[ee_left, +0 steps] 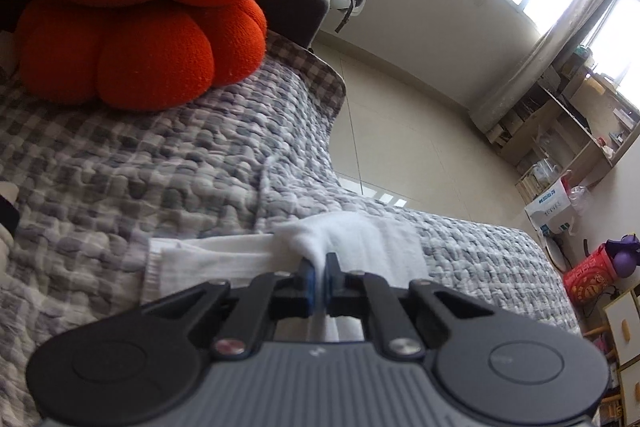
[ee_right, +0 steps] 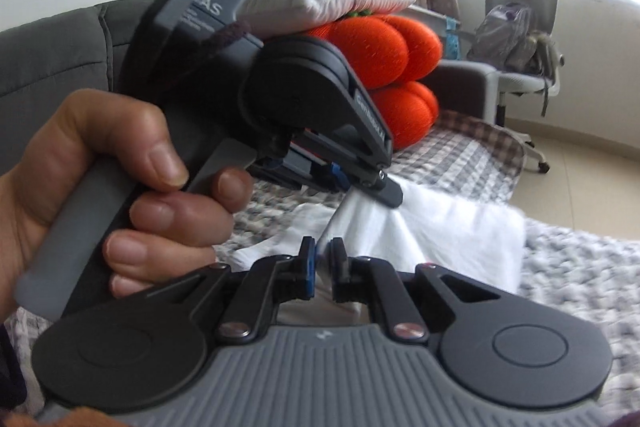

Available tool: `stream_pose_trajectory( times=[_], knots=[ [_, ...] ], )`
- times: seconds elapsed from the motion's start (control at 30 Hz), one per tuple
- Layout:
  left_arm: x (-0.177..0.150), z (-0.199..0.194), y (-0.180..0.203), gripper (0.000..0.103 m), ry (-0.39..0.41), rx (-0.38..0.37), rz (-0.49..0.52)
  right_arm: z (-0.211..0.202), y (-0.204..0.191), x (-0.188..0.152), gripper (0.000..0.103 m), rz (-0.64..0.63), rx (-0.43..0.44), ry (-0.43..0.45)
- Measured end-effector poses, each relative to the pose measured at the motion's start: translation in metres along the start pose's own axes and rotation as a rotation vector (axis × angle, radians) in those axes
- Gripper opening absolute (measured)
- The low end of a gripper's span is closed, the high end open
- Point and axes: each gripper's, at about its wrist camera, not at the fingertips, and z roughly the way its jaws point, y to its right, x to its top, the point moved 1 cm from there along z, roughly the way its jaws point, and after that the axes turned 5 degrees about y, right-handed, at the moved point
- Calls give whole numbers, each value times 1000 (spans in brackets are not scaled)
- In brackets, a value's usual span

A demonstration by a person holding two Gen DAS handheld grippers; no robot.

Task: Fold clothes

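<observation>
Both the left gripper [ee_left: 320, 261] and right gripper [ee_right: 323, 247] pinch the white garment [ee_left: 248, 259], lying lengthwise left-to-right.

Both wrist views low and close over the bed [ee_left: 160, 147], sharing orange cushions [ee_left: 140, 7], right view facing left claw [ee_right: 344, 183]

Your left tool [ee_right: 384, 187] covers much of the white garment [ee_right: 460, 223]. The orange cushions [ee_left: 152, 3] run off the frame's top edge. Shelf items [ee_left: 560, 131] are too small to identify.
</observation>
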Motion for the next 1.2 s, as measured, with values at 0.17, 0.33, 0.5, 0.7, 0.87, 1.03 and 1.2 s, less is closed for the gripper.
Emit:
stream_pose_trajectory(
  times=[0.17, 0.33, 0.5, 0.7, 0.87, 1.03, 1.2],
  knots=[
    [-1, -11, -26, 5, 35, 13, -2, 20, -19, -3, 8, 12, 20, -21],
    [-2, -11, -39, 5, 34, 28, 16, 32, -33, -7, 8, 0, 25, -46],
    [4, 0, -46, 5, -14, 69, 63, 44, -36, -9, 9, 58, 27, -87],
    [4, 16, -50, 5, -94, 103, 122, 57, -39, -9, 15, 144, 20, -159],
    [10, 11, -59, 6, -54, 68, 50, 1, -26, -9, 49, 161, 161, -149],
    [12, -2, -59, 11, -21, 69, 22, -56, 1, -14, 54, 71, 70, -63],
    [4, -22, -63, 17, 14, 67, -42, -65, 23, -13, 55, 27, -24, -48]
  ],
)
